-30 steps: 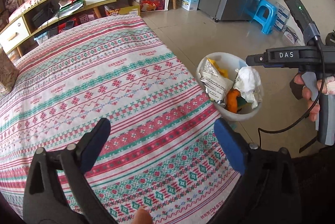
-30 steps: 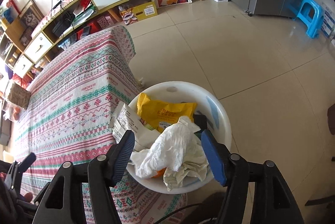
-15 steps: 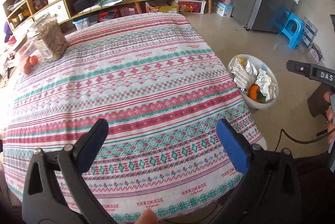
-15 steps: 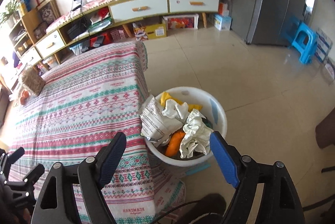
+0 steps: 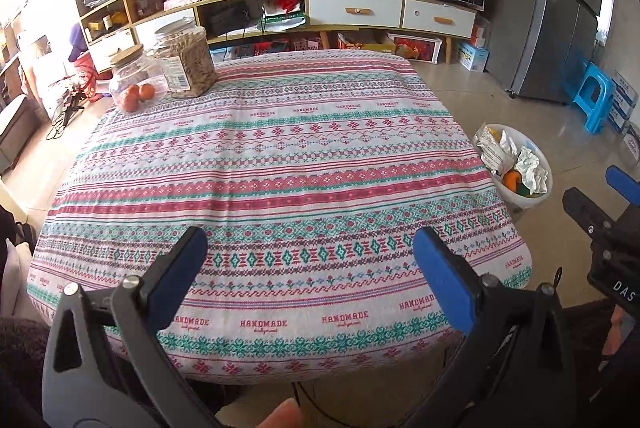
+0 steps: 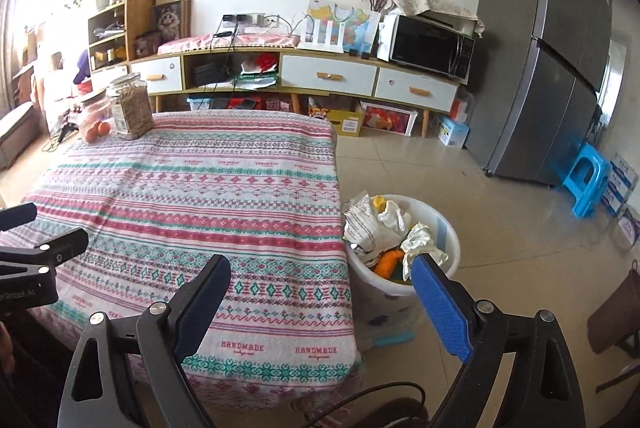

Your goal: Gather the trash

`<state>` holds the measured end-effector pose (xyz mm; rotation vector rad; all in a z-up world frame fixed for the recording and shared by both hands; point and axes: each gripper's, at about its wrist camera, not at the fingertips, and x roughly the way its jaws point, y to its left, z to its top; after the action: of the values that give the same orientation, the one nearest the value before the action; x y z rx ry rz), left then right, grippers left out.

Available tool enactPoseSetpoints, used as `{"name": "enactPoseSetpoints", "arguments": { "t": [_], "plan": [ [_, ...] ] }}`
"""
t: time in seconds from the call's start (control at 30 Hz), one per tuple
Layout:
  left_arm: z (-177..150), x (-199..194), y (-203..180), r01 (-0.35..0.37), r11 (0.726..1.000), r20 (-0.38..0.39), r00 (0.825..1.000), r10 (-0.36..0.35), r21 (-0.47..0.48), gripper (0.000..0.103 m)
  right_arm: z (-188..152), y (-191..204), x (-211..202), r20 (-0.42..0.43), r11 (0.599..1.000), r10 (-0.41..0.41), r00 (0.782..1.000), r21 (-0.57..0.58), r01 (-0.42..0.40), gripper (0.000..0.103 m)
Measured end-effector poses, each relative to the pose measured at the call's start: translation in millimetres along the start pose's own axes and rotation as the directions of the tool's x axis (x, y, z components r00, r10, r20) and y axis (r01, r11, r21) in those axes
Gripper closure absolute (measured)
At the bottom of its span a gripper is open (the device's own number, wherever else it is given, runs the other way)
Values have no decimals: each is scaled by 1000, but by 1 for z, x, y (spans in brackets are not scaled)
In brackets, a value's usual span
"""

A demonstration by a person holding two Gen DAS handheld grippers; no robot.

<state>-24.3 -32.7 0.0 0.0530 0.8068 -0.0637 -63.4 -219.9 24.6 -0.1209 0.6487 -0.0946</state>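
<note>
Hovering over the worktop (image 5: 280, 164), the left gripper (image 5: 310, 268) stood wide and empty; the right gripper (image 6: 320, 292) was opening, nothing between its pads. The trash (image 6: 384, 228) sat heaped in the bin (image 6: 444, 228) beside the worktop. Piled that high, a nudge could probably spill wrappers onto the floor.

Left claw (image 5: 310, 262) wide open, empty, right claw (image 6: 320, 286) opening, nothing between

Both wrist cameras look slantwise down across the table (image 5: 280, 156); the right one sits further right, nearer the bin (image 6: 446, 228); both share table, bin and sideboard (image 5: 352, 10).
</note>
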Motion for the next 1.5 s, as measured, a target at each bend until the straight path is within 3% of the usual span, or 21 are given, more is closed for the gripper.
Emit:
{"name": "enactPoseSetpoints", "arguments": {
  "t": [0.27, 1.5],
  "plan": [
    [-1, -12, -2, -2, 1000, 52, 999, 2, 2, 1, -4, 7, 3, -3, 1000, 5, 1000, -11, -5, 10],
    [-4, -12, -6, 25, 999, 36, 999, -26, 25, 1, -7, 2, 5, -18, 1000, 18, 1000, 13, -18, 10]
  ]
}}
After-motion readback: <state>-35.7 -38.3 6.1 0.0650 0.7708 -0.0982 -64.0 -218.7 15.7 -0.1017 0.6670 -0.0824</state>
